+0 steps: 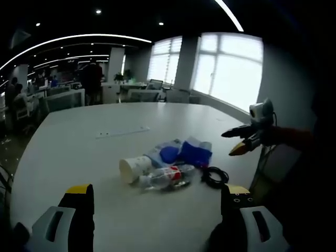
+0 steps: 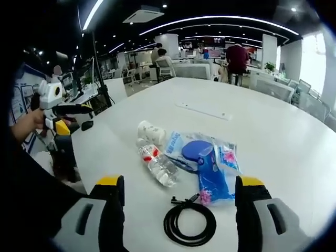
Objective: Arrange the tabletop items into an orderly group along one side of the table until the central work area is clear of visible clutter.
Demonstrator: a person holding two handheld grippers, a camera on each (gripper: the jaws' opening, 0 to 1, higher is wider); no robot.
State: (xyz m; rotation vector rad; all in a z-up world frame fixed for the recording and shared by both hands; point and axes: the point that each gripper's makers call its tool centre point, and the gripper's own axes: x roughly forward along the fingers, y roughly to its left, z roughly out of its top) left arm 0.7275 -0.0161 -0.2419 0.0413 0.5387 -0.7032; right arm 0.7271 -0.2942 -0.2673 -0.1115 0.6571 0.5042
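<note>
Clutter sits mid-table (image 1: 79, 152): paper cup (image 1: 134, 168), plastic bottle (image 1: 164, 177), blue packets (image 2: 210, 168), black cable (image 2: 190, 224). All seem light (bottle slippery); we'd pinch the cup rim. Left gripper (image 1: 156, 202) and right gripper (image 2: 178, 195) gape empty.

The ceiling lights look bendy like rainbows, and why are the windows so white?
Left gripper view: the fisheye lens curves the ceiling light strips, and daylight glare washes out the windows. Right gripper view: the light strips curve too, and the table looks evenly lit.
</note>
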